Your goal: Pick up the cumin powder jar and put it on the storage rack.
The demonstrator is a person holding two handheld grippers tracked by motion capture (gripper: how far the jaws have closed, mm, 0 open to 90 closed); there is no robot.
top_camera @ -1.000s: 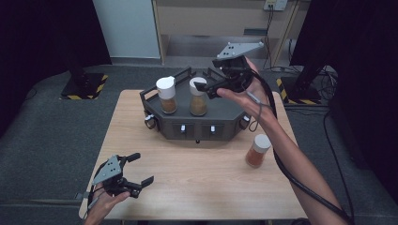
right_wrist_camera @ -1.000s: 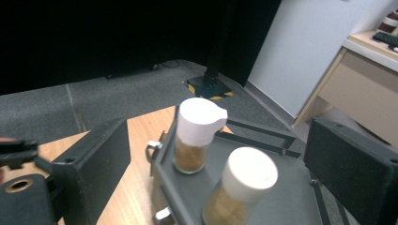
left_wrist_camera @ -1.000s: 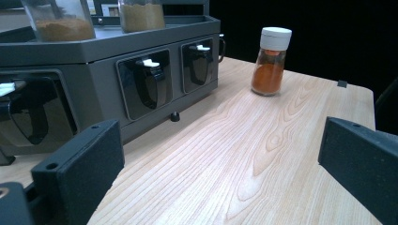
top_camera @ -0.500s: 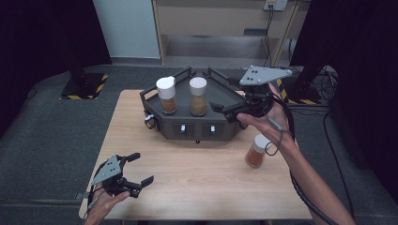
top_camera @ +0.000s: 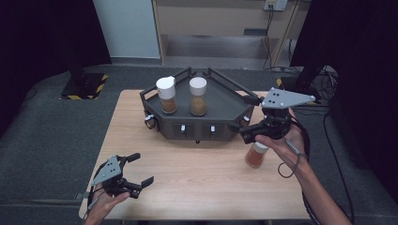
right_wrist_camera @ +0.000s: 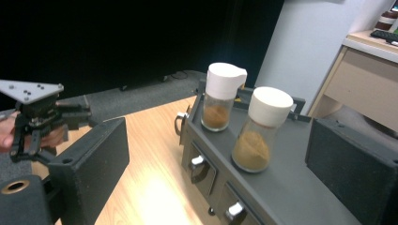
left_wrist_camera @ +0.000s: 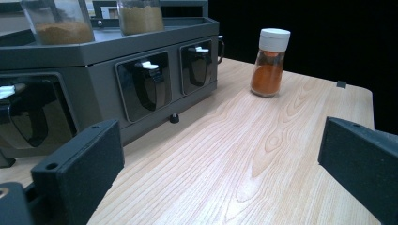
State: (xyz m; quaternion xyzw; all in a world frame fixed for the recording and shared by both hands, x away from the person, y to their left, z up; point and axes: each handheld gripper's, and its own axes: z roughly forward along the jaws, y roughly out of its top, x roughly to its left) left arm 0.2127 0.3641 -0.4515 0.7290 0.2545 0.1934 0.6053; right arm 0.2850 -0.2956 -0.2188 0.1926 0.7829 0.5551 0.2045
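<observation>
Spice jar [top_camera: 256,155], white-capped and part-filled with orange-brown powder, stands upright on the table [top_camera: 197,178] at about 4 o'clock from the table's centre. It is clear of the rack and nothing is gripping it. Judged to be the last of three jars not yet loaded.

Findings, near to far:

1. Left gripper [top_camera: 141,168] rests low over the near edge at 7 o'clock. Its jaws are spread wide with nothing between them. It is parked well away from the work, probably to keep the right side free.
2. Right gripper [top_camera: 244,132] hovers at 3 o'clock, just above and beside the jar's cap. Its jaws are released and empty, and they point toward the rack. In the right gripper view they frame the rack and touch nothing. The hand appears to be lining up to take the loose jar.
3. Grey rack [top_camera: 225,101] sits at 12 o'clock, with a raised rail round its deck that probably stops jars sliding off. Small latched compartments line its front face.
4. Two jars stand upright side by side on the deck's left half. One has a spouted cap [top_camera: 166,96] and the other a round cap [top_camera: 198,97]. The deck to their right is bare, which leaves room for a third.

Markings: no brand, label or writing can be read on the jars, the rack or the grippers. Yellow-and-black hazard striping [top_camera: 87,86] shows on the floor at 10 o'clock.
</observation>
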